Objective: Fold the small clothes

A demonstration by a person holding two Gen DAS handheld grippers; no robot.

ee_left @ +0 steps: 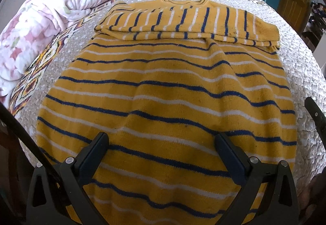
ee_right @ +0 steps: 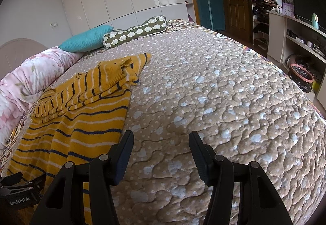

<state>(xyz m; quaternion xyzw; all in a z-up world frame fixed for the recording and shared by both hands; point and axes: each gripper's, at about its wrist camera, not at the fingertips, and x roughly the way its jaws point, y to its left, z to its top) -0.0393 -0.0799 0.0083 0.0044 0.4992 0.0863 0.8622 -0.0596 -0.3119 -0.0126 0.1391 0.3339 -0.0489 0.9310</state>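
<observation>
Jaws apart over striped sweater [ee_left: 163,92]; bin [ee_right: 301,78] lined.

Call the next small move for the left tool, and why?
Probably lower the left tool and close on the sweater's near hem. Its jaws stand open above the striped cloth, gripping nothing; the sleeves already lie folded across the top, so the bottom half is what remains to fold. The right tool is open over bare bedspread.

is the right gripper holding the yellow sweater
No, the right gripper is open over the bare quilt, beside the sweater.
</observation>
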